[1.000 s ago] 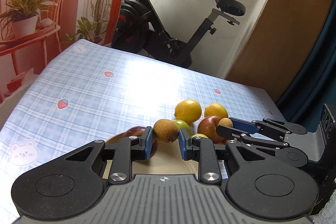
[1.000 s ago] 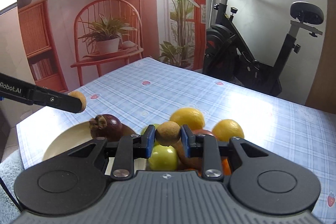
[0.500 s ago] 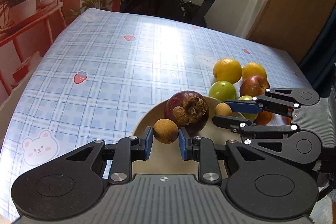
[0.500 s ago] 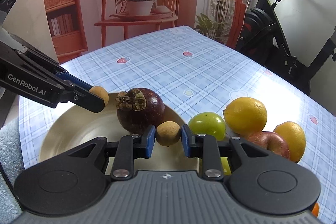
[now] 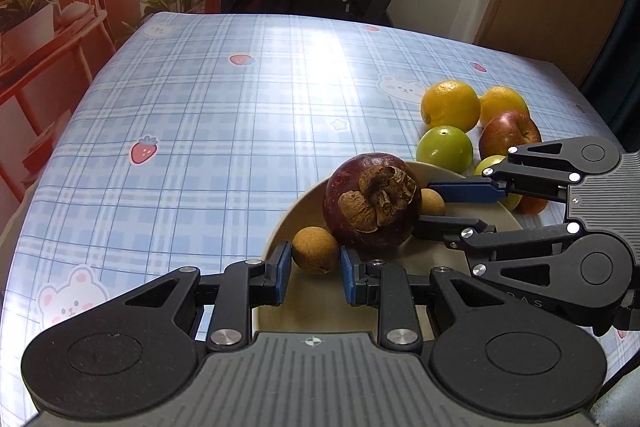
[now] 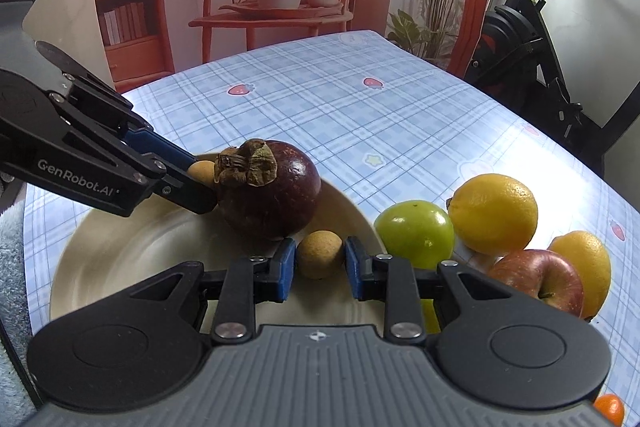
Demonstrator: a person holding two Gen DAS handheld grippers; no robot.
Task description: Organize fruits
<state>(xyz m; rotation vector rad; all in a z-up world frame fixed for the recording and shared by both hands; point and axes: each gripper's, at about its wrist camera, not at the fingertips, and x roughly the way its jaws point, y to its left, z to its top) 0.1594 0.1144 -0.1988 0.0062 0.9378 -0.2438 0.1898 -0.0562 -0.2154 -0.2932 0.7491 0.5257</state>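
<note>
A cream plate (image 5: 320, 303) (image 6: 132, 251) holds a dark purple mangosteen (image 5: 372, 203) (image 6: 270, 189). My left gripper (image 5: 314, 269) is low over the plate's left rim; a small brown longan (image 5: 315, 250) lies between its fingers with a gap on both sides. My right gripper (image 6: 320, 263) is also low over the plate, its fingers slightly apart around a second longan (image 6: 319, 254) (image 5: 432, 202) beside the mangosteen.
To the right of the plate lie a green apple (image 5: 444, 149) (image 6: 414, 233), two oranges (image 5: 450, 105) (image 6: 492, 213), a red apple (image 5: 510, 135) (image 6: 536, 279) and a small orange fruit (image 6: 610, 409). The blue checked tablecloth (image 5: 220, 115) stretches left and back. An exercise bike (image 6: 548, 39) stands behind.
Both grippers came down from above the fruit pile to the plate, carrying a longan each. Their fingers have now spread slightly, loosening from the longans beside the mangosteen.
</note>
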